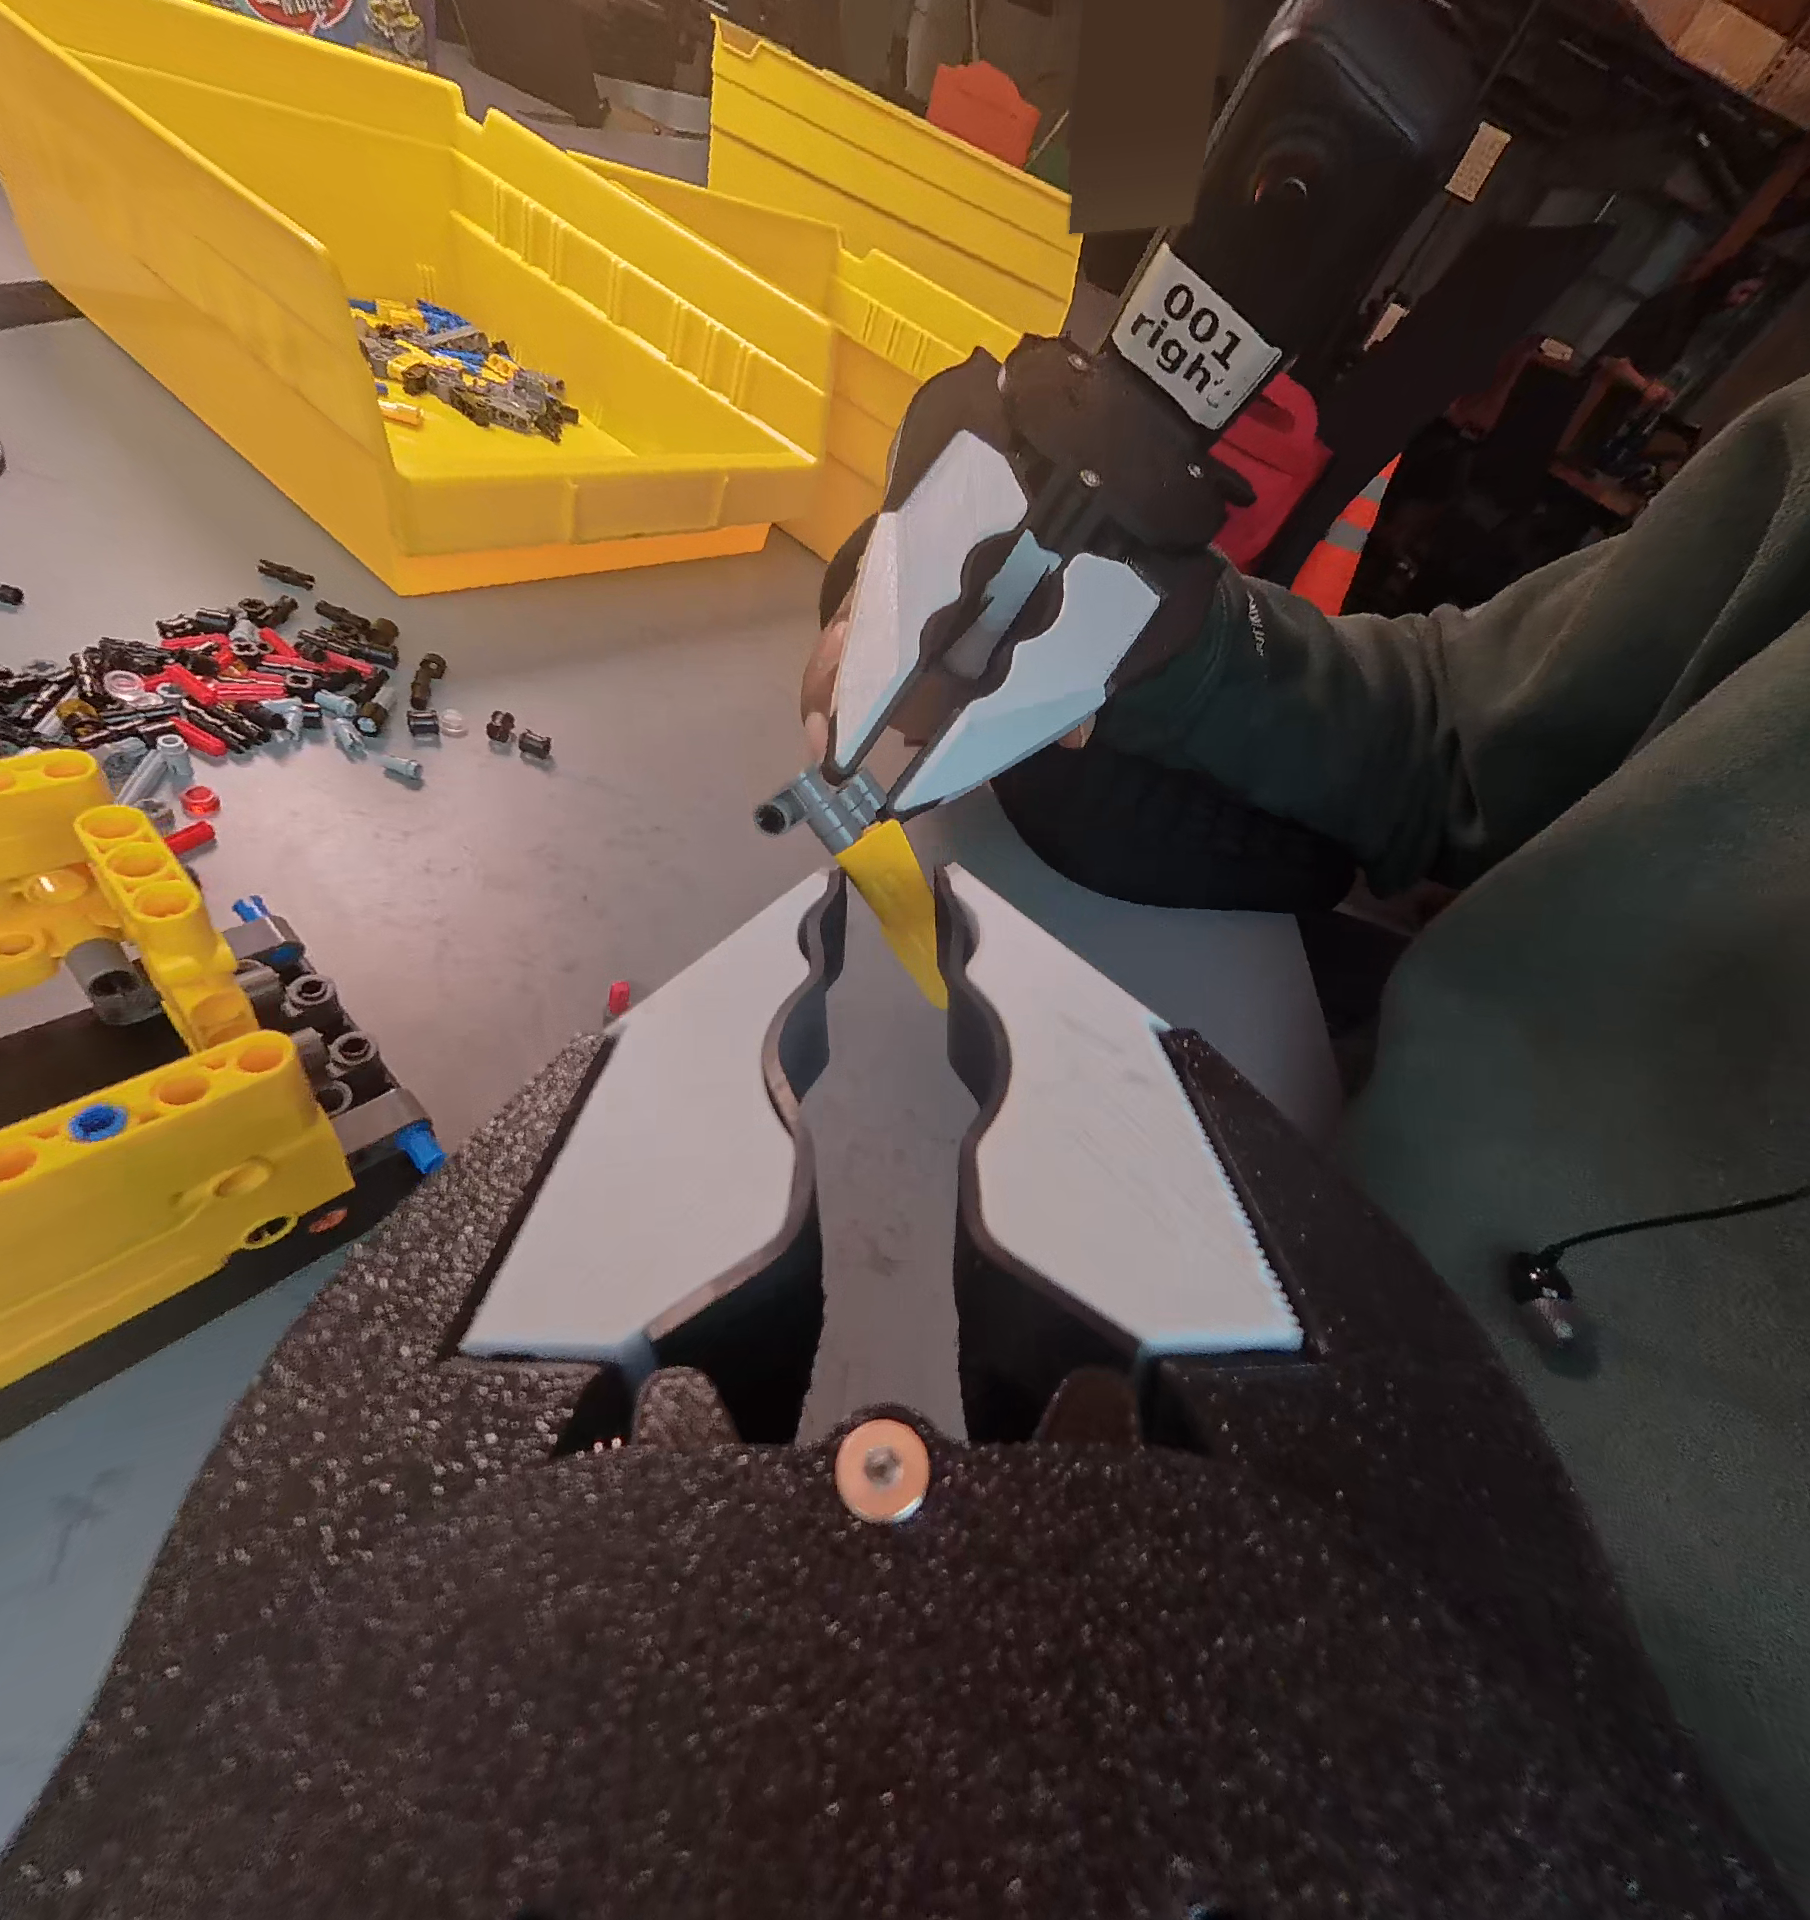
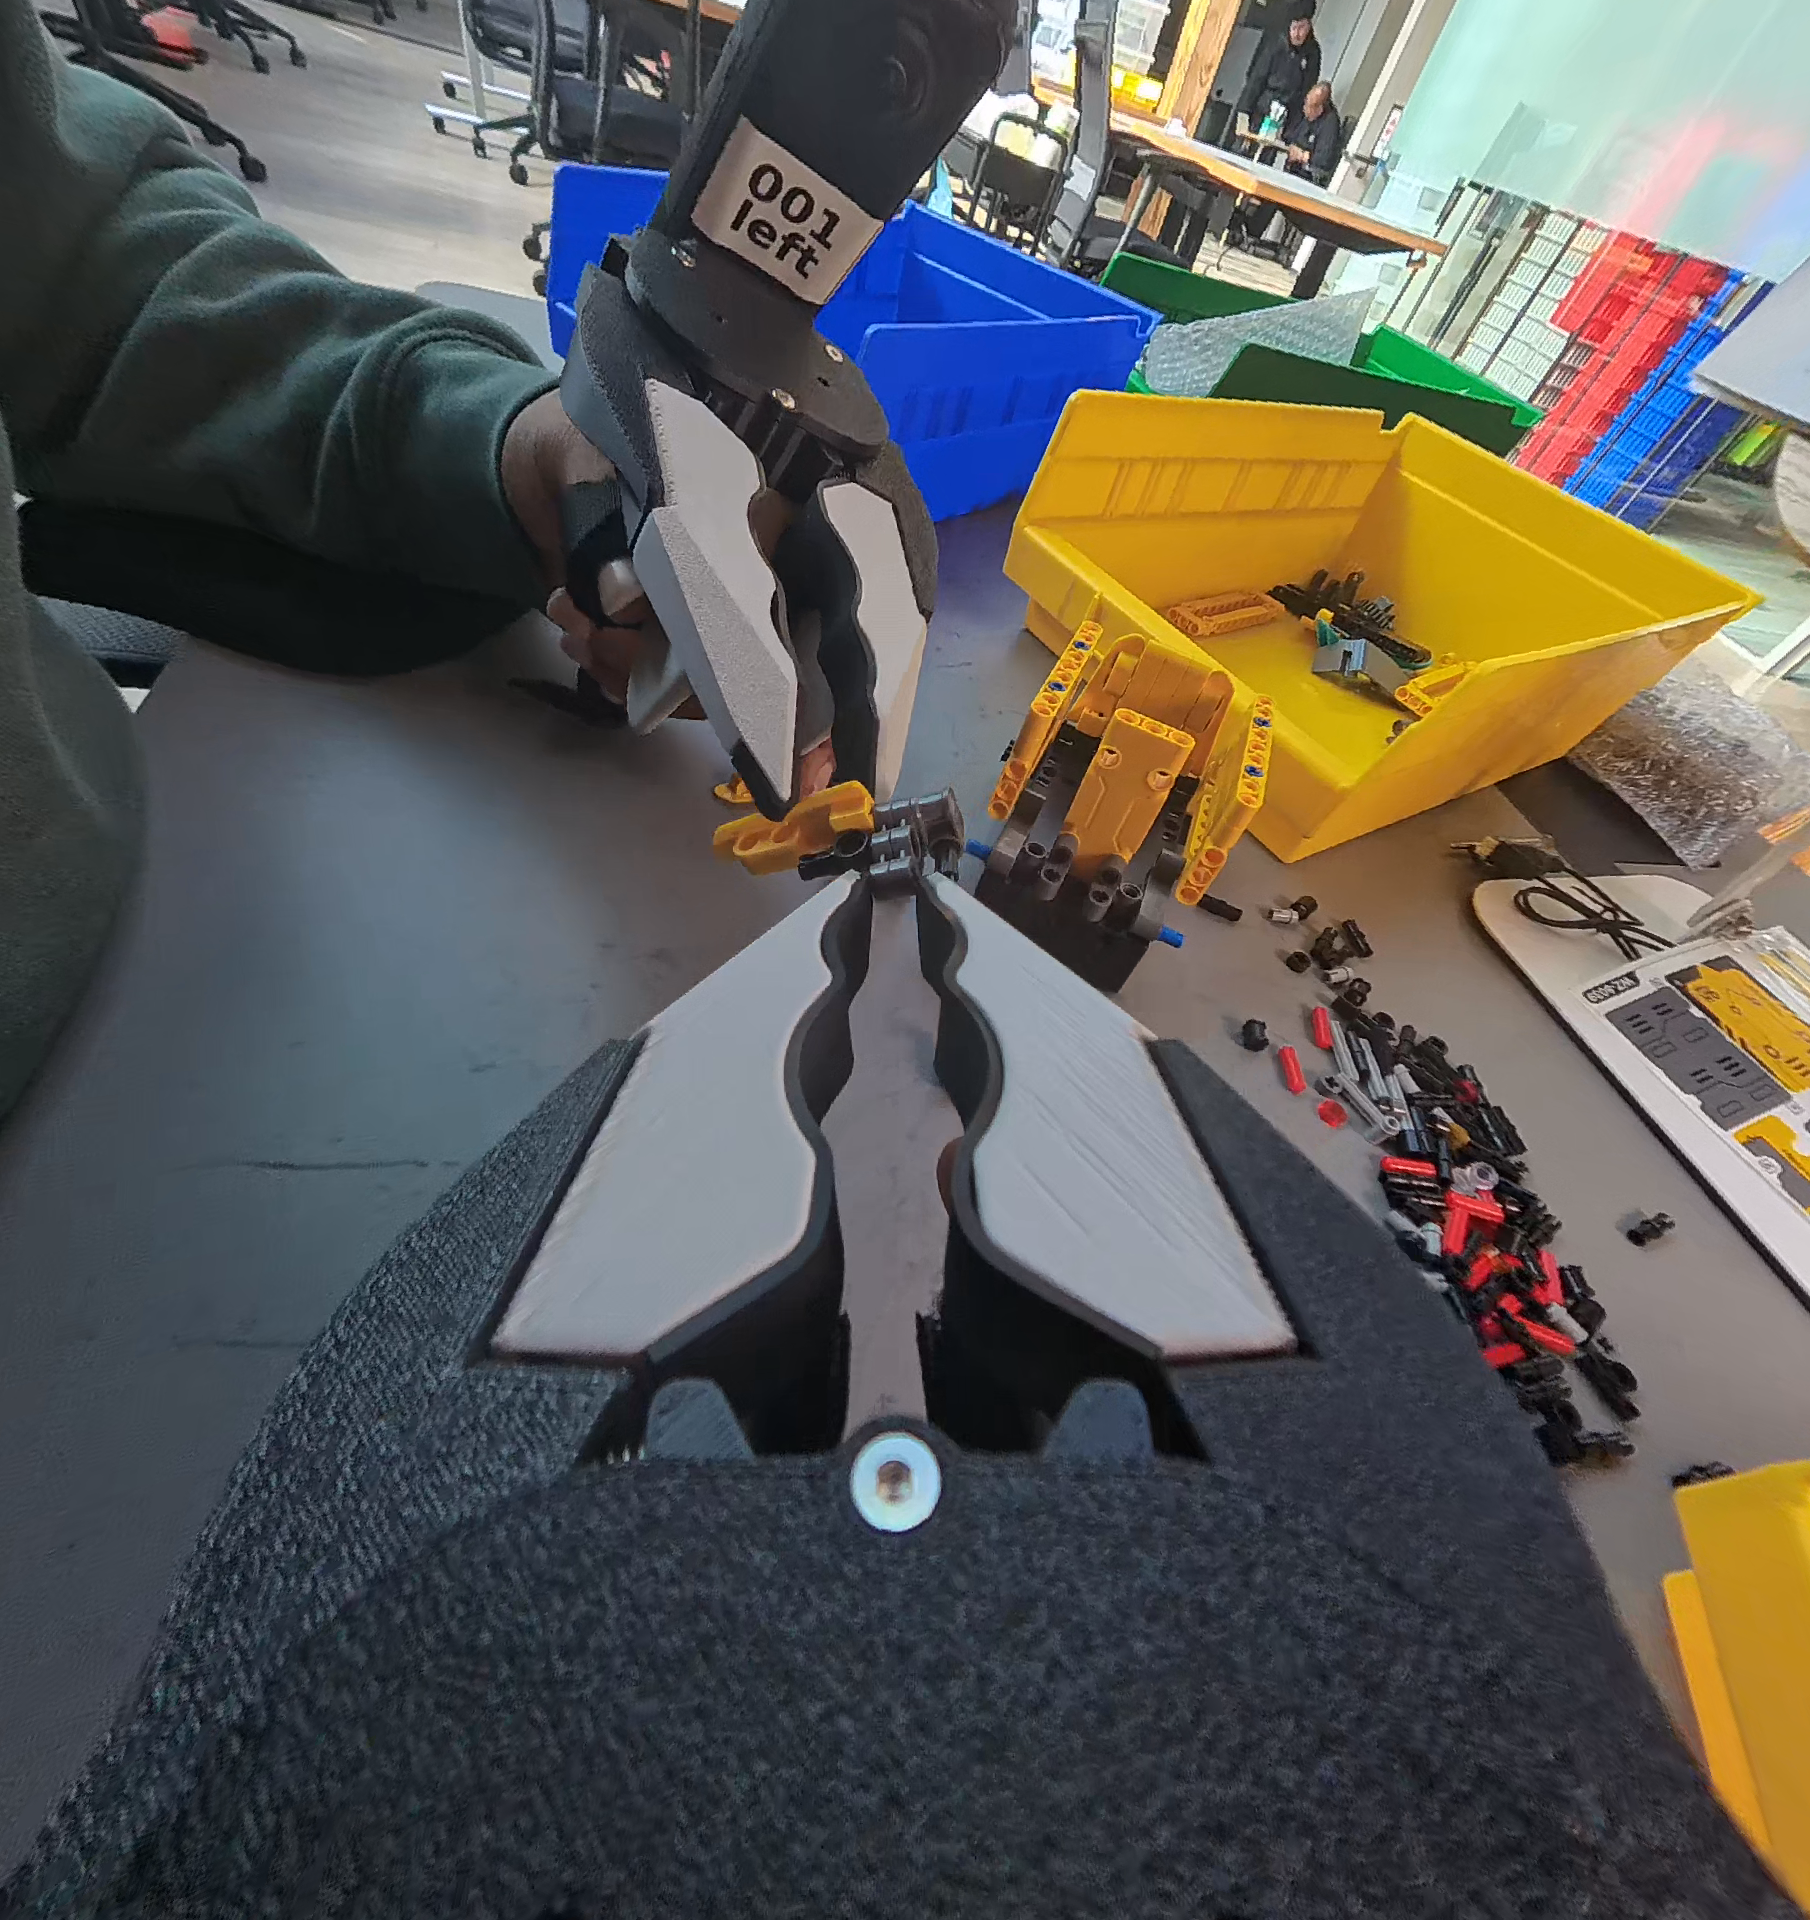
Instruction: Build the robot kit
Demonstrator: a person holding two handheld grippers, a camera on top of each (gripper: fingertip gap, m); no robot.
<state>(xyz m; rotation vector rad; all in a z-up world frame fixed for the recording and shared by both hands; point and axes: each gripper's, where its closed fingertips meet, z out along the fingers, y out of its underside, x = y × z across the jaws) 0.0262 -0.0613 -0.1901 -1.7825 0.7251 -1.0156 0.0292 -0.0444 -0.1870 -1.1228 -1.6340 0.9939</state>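
Left gripper (image 1: 888,883) fingers clamped on a yellow plastic beam (image 1: 899,914), right gripper (image 2: 893,883) fingers clamped on a grey plastic connector (image 2: 906,836), both just beside the yellow-and-black brick model (image 2: 1119,831) on the grey tabletop (image 2: 413,935).

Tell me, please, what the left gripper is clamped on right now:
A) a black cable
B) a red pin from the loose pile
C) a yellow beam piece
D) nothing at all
C: the left gripper pinches a yellow beam piece, whose end meets the grey connector held by the right gripper.
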